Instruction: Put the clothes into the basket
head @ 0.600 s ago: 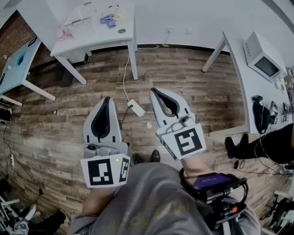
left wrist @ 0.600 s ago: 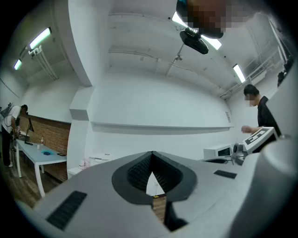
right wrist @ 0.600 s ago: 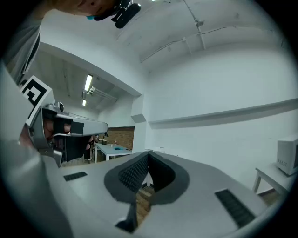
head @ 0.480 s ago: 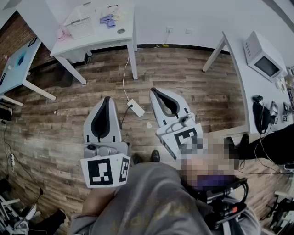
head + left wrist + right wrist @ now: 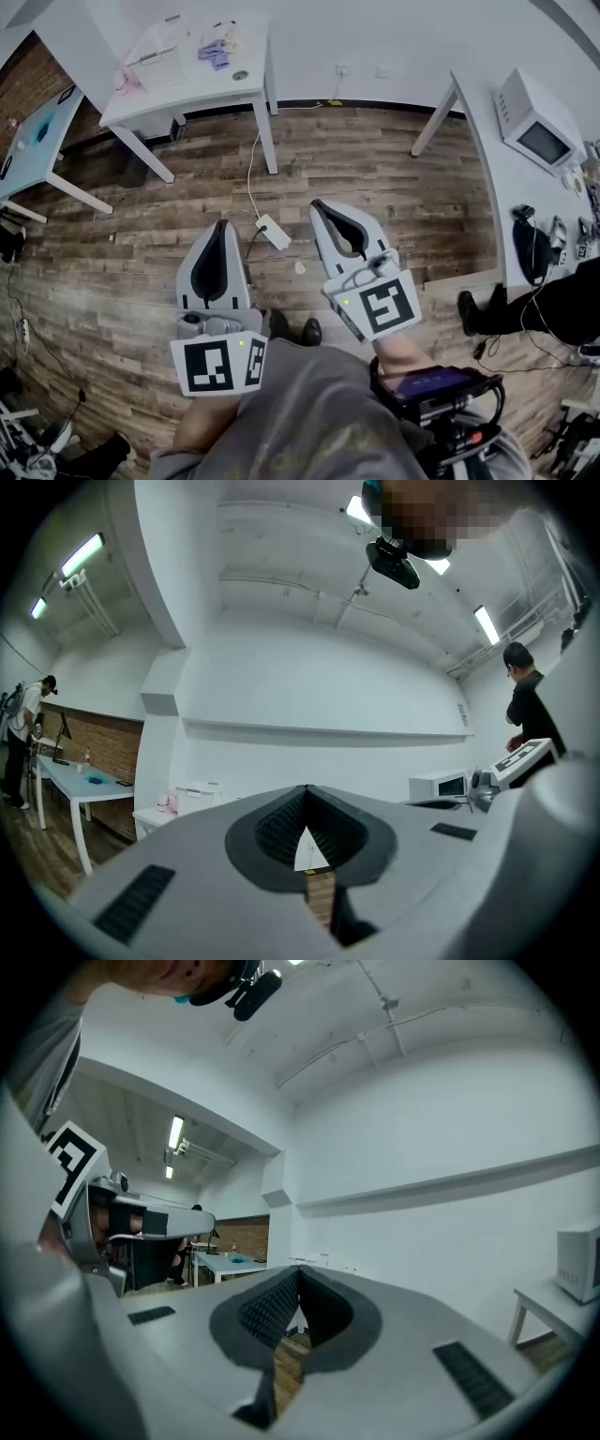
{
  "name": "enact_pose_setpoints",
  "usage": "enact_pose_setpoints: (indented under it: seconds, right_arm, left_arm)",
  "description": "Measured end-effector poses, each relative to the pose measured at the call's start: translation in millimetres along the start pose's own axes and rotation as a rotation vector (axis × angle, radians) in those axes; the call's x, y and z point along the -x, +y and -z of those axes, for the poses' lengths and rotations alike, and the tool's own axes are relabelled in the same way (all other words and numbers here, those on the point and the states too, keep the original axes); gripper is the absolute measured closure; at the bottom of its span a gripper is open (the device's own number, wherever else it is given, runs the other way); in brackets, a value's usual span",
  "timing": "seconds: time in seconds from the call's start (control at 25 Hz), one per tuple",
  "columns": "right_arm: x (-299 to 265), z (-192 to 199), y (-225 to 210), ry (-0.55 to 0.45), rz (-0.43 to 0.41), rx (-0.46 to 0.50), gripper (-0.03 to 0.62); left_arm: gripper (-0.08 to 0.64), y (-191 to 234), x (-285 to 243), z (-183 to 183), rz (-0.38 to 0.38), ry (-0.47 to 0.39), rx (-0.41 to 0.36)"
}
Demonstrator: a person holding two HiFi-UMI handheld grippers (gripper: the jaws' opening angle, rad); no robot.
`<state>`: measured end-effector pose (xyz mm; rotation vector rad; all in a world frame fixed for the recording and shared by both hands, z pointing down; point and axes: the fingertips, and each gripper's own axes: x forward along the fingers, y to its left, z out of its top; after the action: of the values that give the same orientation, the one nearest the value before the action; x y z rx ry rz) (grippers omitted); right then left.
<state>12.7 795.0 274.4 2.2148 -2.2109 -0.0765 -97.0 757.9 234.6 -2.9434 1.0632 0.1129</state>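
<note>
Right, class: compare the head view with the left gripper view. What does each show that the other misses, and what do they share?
Only the head view: the power strip and the purple clothes on the white table. Only the left gripper view: the ceiling and its lights. Both: the left gripper, jaws shut with nothing between them, the microwave and the white table.

The floor (image 5: 141,216) looks rough wood, the table (image 5: 197,91) smooth matt.
</note>
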Motion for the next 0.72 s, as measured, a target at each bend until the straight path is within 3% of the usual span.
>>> enact_pose_setpoints:
  seconds: [0.36, 0.72]
  right_arm:
    - [-32.8, 22.4, -26.0, 0.029, -0.022, -0.036, 0.584]
    - [-125.5, 38.3, -60.5, 0.068, -0.037, -0.047, 0.584]
  left_arm:
    - [0.552, 13.7, -38.0, 20.0, -0.019, 0.032, 0.014]
    - [0.552, 59.2, -121.5, 38.0, -0.034, 0.058, 0.026]
